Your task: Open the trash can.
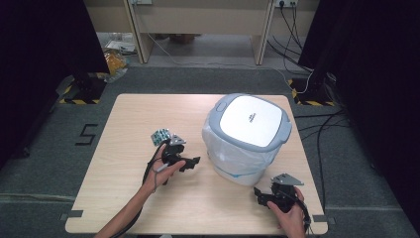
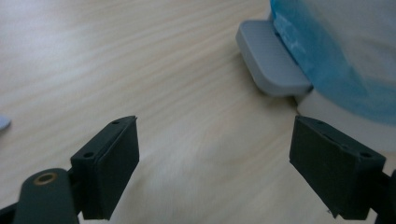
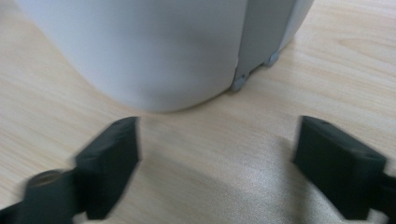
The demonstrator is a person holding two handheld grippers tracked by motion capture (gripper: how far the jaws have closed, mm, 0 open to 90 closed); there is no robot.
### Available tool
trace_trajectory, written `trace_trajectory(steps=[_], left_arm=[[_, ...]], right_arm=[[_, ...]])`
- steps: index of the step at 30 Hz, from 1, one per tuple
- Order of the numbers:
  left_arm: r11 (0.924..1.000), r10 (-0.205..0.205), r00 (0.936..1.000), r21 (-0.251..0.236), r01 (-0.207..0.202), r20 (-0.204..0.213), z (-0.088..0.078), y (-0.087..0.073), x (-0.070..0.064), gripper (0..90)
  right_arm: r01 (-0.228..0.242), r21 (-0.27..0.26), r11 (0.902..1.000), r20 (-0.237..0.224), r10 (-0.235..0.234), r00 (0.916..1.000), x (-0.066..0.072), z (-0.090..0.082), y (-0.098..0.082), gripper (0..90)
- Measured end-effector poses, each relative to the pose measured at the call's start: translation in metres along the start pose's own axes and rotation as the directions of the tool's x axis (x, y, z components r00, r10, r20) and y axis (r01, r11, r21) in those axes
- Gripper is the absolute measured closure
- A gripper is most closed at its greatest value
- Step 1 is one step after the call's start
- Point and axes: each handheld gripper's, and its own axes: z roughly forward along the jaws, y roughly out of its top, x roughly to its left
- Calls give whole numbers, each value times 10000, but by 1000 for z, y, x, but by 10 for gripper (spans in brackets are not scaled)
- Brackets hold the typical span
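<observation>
Bin: the lidded bin (image 1: 246, 139) with its plastic liner sits near the table's (image 1: 148, 208) right edge, lid down.
Your left gripper (image 1: 194, 161): jaws spread, nothing between them, just left of the bin's base.
Your right gripper (image 1: 257, 192): spread too (blurred in its own view), near the front right corner.
Progress: nothing gripped yet; both grasps remain.

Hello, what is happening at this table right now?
A person sits at a wooden table with a gripper in each hand. A white bin with a grey lid and a plastic liner stands on the table. The left gripper points toward the bin from its left, the right gripper from the near side. Both have open jaws with nothing between them, and neither touches the bin. A small patterned item lies beside the left hand.
</observation>
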Motion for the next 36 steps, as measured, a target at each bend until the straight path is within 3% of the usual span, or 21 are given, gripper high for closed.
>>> trace_trajectory(steps=[2,5,16,18,21,25,27,28,30,36], left_arm=[[10000,52,10000,-81,-52,-22,6,8,-2,157],[9997,-129,9999,-221,128,-65,18,21,-4,158],[9984,-521,9985,-227,517,-161,40,36,-4,158],[9993,-345,9990,-116,342,-273,45,36,-4,157],[9960,-869,9962,-193,868,-53,48,34,-1,144],[9931,-1140,9935,-270,1141,77,49,32,1,142],[9943,-1026,9947,-299,1023,-81,48,31,-1,142],[9951,-929,9956,-347,923,-152,48,31,-2,143],[9960,-827,9963,-356,820,-214,47,29,-3,144],[9933,-1091,9939,-406,1085,-125,39,21,0,145]], right_arm=[[-353,-414,9985,-223,344,9992,-3,-3,-1,163],[-283,-643,9975,-77,279,9996,-3,-5,-1,157],[-207,-905,9957,34,210,9998,-2,-9,2,169],[-186,-1051,9943,58,194,9998,0,-13,4,169],[-72,-1345,9909,174,96,9998,4,-19,8,170],[514,-2158,9751,260,-469,9986,14,-29,18,171],[553,-2413,9689,263,-504,9984,18,-31,22,183],[670,-2392,9687,420,-586,9974,18,-32,26,136],[633,-2308,9709,401,-555,9977,17,-32,28,122],[674,-2224,9726,841,-498,9952,6,-27,35,101]])
